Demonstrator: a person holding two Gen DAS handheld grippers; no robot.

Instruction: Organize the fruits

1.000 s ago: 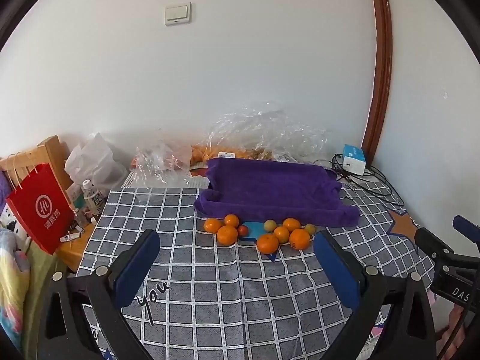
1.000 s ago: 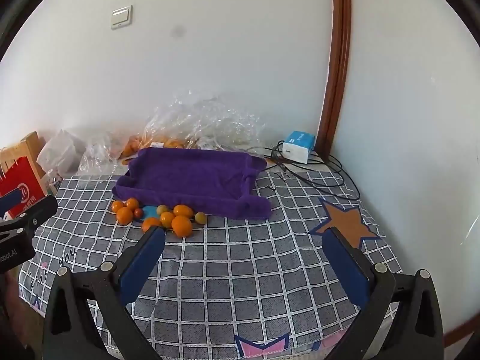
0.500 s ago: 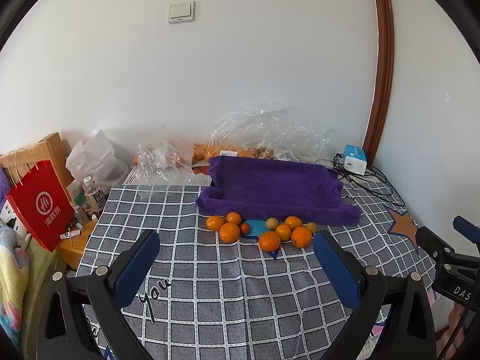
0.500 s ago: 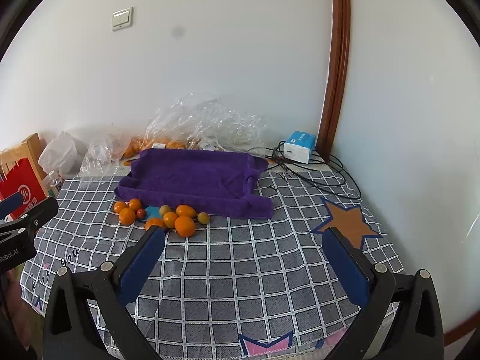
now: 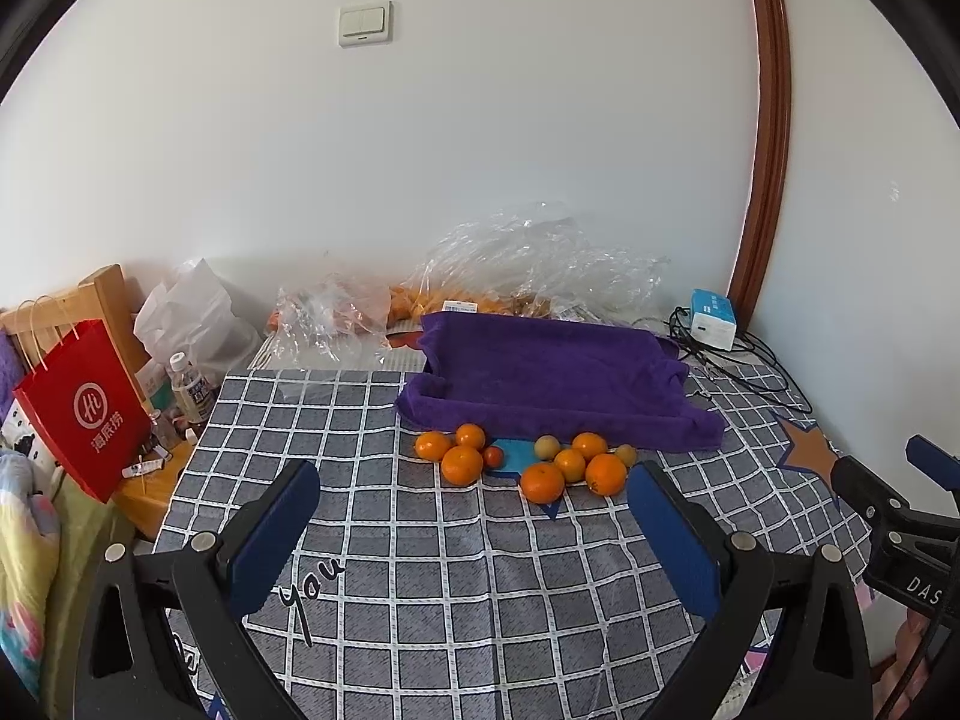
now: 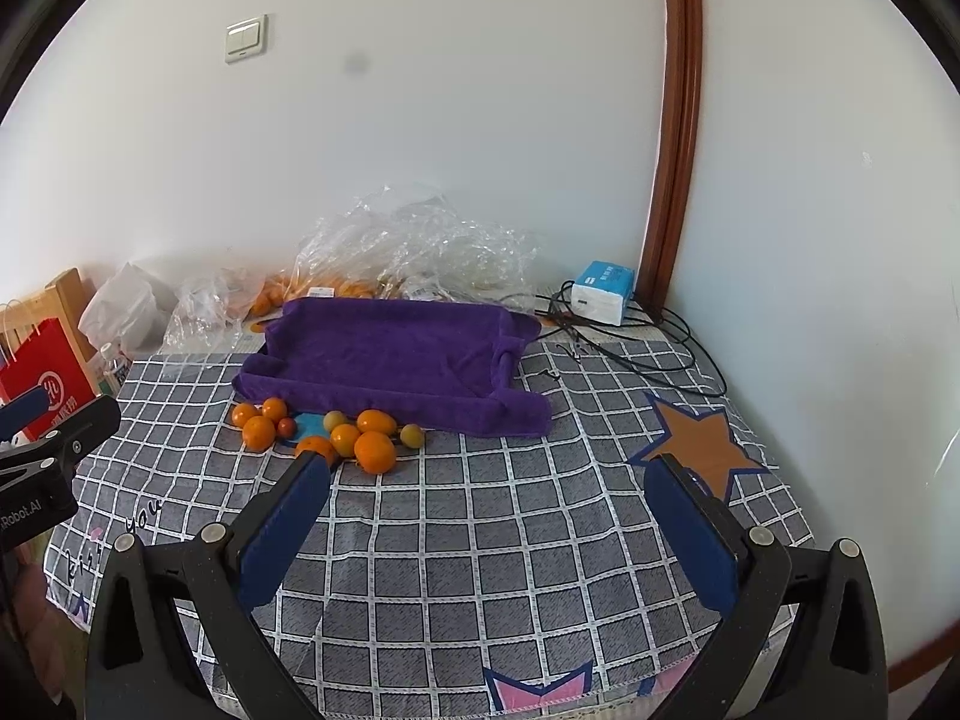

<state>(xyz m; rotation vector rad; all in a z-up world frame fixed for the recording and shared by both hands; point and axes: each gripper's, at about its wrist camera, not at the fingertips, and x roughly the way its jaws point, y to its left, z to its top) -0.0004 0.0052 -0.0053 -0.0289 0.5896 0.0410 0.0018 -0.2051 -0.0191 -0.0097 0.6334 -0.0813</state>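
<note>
We hold our left tongs (image 5: 474, 516) and right tongs (image 6: 489, 510) level, side by side, both spread wide, gripping nothing.

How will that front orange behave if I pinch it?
The front orange is round, so it will probably roll if nudged. It touches neighbouring fruit, which may scatter. Its skin looks smooth; a firm, centred pinch seems wise.

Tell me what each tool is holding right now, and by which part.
Nothing is held. The left tool and the right tool are both open and empty above the checked tablecloth; the oranges lie untouched beside the purple towel.
</note>
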